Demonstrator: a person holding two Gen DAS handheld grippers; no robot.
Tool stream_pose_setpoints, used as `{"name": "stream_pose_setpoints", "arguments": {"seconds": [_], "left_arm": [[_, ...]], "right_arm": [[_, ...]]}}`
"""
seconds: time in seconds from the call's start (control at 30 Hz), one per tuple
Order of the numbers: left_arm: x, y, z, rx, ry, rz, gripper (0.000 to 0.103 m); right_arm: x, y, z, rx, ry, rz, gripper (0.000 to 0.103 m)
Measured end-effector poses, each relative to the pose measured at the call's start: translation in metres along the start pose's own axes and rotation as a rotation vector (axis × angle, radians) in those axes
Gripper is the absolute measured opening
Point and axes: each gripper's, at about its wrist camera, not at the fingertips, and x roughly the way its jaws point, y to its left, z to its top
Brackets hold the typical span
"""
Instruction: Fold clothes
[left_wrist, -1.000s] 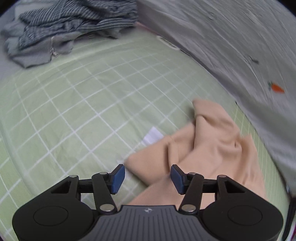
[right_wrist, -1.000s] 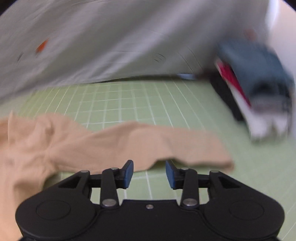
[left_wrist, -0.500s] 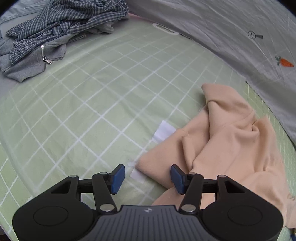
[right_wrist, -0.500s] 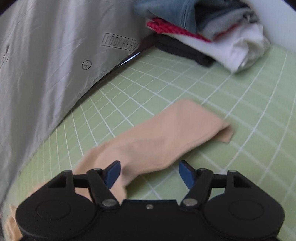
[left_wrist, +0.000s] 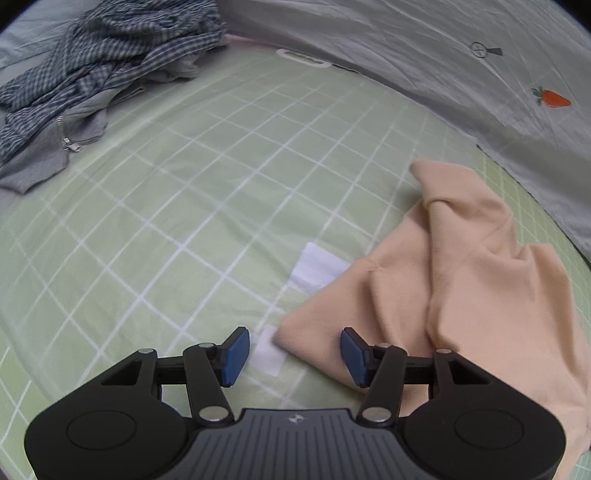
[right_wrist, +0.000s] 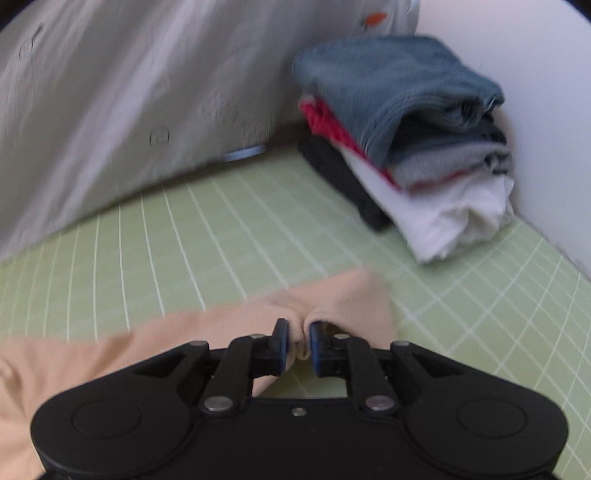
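The right gripper (right_wrist: 295, 338), its jaws spread wide half a second ago, has just been closing and now pinches a fold of the crumpled peach knit garment (right_wrist: 207, 332) near that garment's free end on the green grid-checked bedsheet (right_wrist: 221, 229). Its view has swung round, so the stack of folded clothes topped by blue denim (right_wrist: 402, 140) now sits at upper right against the wall. In the left wrist view the same garment (left_wrist: 480, 288) has slid rightward, its near corner (left_wrist: 291, 339) now lying between the parted blue pads (left_wrist: 236, 350), uncovering more of a white fabric label (left_wrist: 317, 269).
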Motion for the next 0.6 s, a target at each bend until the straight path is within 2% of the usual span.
{"name": "stream_pose_setpoints", "arguments": {"seconds": [0.13,0.2,0.23,0.3,0.47,0.6], "left_arm": [[0.001,-0.009,-0.001,0.026,-0.006,-0.042,0.053],[0.001,-0.011,-0.001,0.04,-0.016,-0.037,0.034],[0.002,-0.011,0.0,0.047,-0.02,-0.035,0.03],[0.002,-0.013,0.0,0.061,-0.03,-0.03,0.015],[-0.018,-0.005,0.023,0.092,-0.138,0.016,0.012],[-0.05,0.02,0.061,0.077,-0.289,0.107,0.01]], "right_arm": [[0.001,0.001,-0.014,0.005,0.041,-0.001,0.015],[0.001,0.002,-0.018,0.002,0.051,0.0,0.015],[0.002,0.003,-0.02,-0.003,0.054,-0.001,0.015],[0.002,0.003,-0.021,-0.011,0.056,0.0,0.015],[0.0,0.001,-0.019,-0.011,0.054,-0.002,0.015],[0.0,0.001,-0.02,-0.037,0.059,-0.009,0.015]]}}
